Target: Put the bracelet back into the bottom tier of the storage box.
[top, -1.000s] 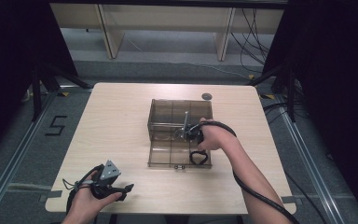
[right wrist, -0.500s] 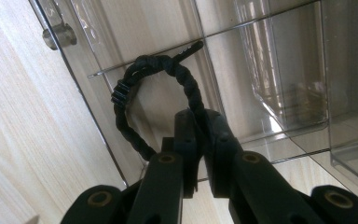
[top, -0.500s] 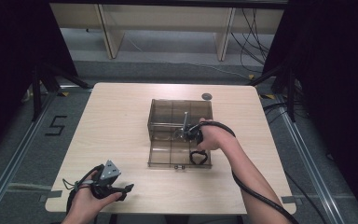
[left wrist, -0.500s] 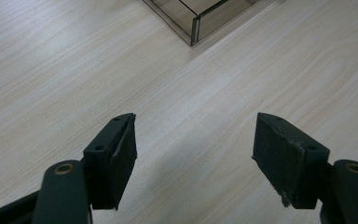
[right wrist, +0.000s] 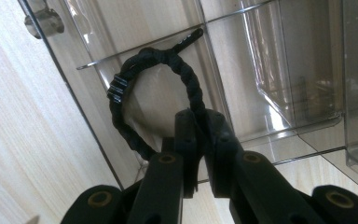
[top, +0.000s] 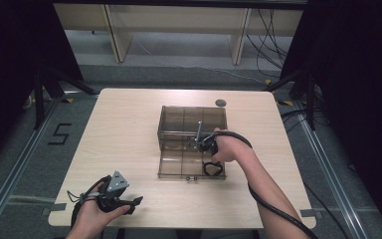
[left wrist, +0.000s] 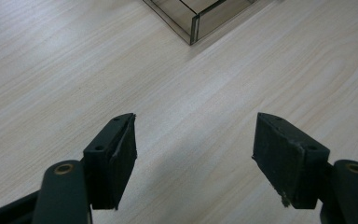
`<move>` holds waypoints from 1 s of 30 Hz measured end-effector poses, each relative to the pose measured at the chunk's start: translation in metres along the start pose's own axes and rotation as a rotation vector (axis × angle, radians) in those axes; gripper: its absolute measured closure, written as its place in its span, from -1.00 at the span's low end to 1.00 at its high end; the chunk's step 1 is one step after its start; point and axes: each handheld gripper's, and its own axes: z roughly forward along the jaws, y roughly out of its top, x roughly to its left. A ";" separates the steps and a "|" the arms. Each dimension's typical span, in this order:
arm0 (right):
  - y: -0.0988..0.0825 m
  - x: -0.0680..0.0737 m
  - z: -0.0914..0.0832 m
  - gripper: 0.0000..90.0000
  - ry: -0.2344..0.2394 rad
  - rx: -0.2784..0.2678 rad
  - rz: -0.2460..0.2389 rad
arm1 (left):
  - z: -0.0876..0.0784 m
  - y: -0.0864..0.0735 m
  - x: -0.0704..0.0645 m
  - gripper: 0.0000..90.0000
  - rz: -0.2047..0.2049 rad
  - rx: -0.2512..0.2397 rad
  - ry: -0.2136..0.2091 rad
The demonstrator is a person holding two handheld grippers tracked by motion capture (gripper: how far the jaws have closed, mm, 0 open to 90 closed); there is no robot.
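The right hand-held gripper [right wrist: 200,140] is seen with its jaws drawn together on a black braided cord loop [right wrist: 135,88]; the pads are pressed on the cord's nearer arc, so the loop is held. Beyond the jaw tips the loop is spread out flat, with a small black clasp [right wrist: 117,88] on its far-left arc and a short tail [right wrist: 189,39] pointing away past its top. The loop is lying inside a compartment of the clear smoke-tinted box [right wrist: 289,60], against the transparent floor; a divider wall is seen just behind the loop, and further compartments are ranged to the right of the jaws. A small metal hinge pin [right wrist: 46,21] is noted at the box edge, up and to the left of the jaws.

In the high view the right hand-held gripper [top: 206,145] is placed over the box [top: 179,124], near its middle, and the cord loop [top: 212,169] is seen in the near right compartment, close under the hand.

The left hand-held gripper [left wrist: 195,149] is held with its jaws wide apart and nothing between them. Only bare wooden surface [left wrist: 74,70] is under and ahead of the jaws; a corner of the box [left wrist: 193,25] is seen well ahead. In the high view the left hand-held gripper [top: 127,203] is rested at the near edge of the surface [top: 119,129], well apart from the box. A small dark round disc [top: 221,102] is noted beyond the box, near the far edge.
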 end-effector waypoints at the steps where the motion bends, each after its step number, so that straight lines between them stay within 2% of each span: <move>1: 0.000 0.000 0.001 0.88 0.003 0.002 0.003 | 0.000 0.000 0.000 -0.34 0.000 0.000 0.000; 12: -0.004 0.001 -0.008 0.74 -0.016 -0.030 0.009 | 0.001 0.000 -0.001 -0.34 0.003 -0.006 0.006; 13: -0.004 0.001 -0.009 0.74 -0.019 -0.034 0.007 | 0.002 0.000 -0.001 -0.34 -0.011 -0.008 0.007; 15: -0.005 0.001 -0.010 0.78 -0.016 -0.034 0.007 | 0.001 0.000 -0.001 -0.34 0.005 -0.006 0.007; 19: -0.006 0.003 -0.010 0.89 -0.005 -0.026 0.010 | 0.001 0.000 -0.001 -0.34 0.000 -0.006 0.003; 22: -0.009 0.004 -0.011 0.89 -0.001 -0.034 0.008 | 0.000 0.000 0.000 -0.34 0.004 -0.005 0.002; 23: -0.010 0.002 -0.012 0.89 -0.010 -0.043 -0.026 | 0.000 0.000 0.000 -0.34 0.004 -0.005 0.002; 24: -0.011 0.004 -0.013 0.89 -0.015 -0.042 -0.010 | 0.000 0.000 0.000 -0.33 0.005 -0.004 0.001; 26: -0.014 0.004 -0.014 0.89 -0.018 -0.060 -0.028 | 0.001 0.000 0.000 -0.34 -0.002 -0.008 0.002; 29: -0.019 0.007 -0.016 0.88 -0.023 -0.062 -0.017 | 0.001 0.000 0.000 -0.34 -0.004 -0.008 0.003; 30: -0.024 0.009 -0.019 0.87 -0.038 -0.060 -0.025 | 0.001 0.000 0.000 -0.34 -0.006 -0.008 0.004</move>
